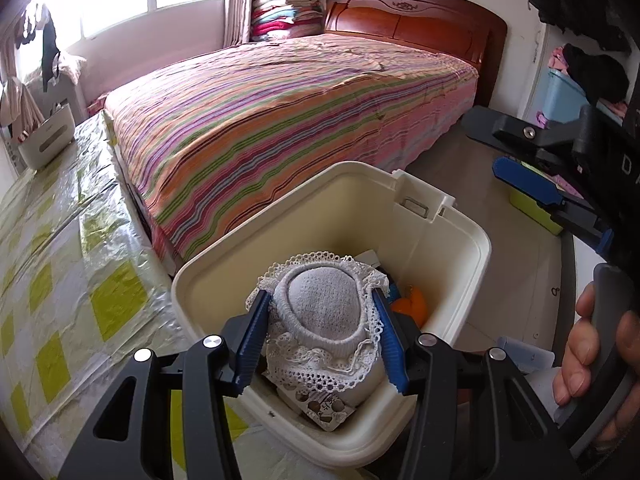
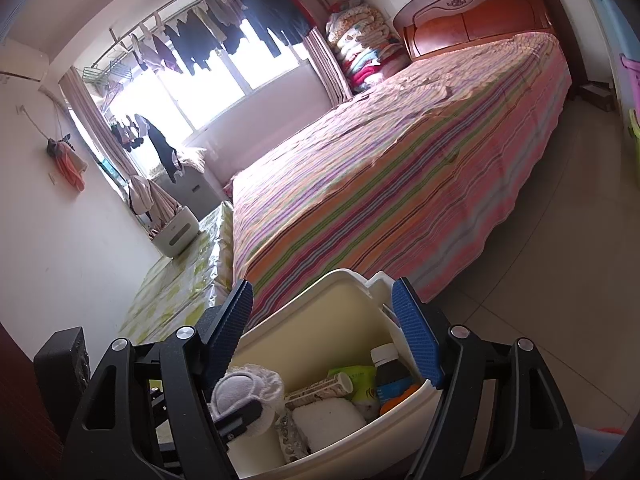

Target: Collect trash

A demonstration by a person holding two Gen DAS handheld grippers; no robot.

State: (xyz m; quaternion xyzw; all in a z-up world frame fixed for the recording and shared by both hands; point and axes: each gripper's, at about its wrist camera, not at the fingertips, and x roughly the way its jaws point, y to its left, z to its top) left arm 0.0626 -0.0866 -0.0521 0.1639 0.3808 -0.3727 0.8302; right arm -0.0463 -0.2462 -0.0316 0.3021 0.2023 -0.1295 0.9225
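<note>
A cream plastic bin (image 1: 472,248) stands open below both grippers. My left gripper (image 1: 319,296) is shut on a rolled white sock with a lace cuff (image 1: 320,320), held just over the bin's mouth. Inside lie an orange item (image 1: 412,304), a patterned packet (image 1: 324,404), a dark bottle with a white cap (image 2: 390,372), a green packet (image 2: 360,380) and a white pad (image 2: 326,420). My right gripper (image 2: 322,286) is open above the bin (image 2: 320,320) with nothing between its fingers. In the right wrist view the sock (image 2: 244,392) shows at lower left.
A bed with a striped cover (image 1: 280,120) fills the space behind the bin. A surface under shiny yellow-checked plastic (image 1: 60,280) runs along the left, with a white basket (image 1: 48,140) on it. Tiled floor (image 2: 560,280) lies to the right. A hand (image 1: 580,360) grips the right handle.
</note>
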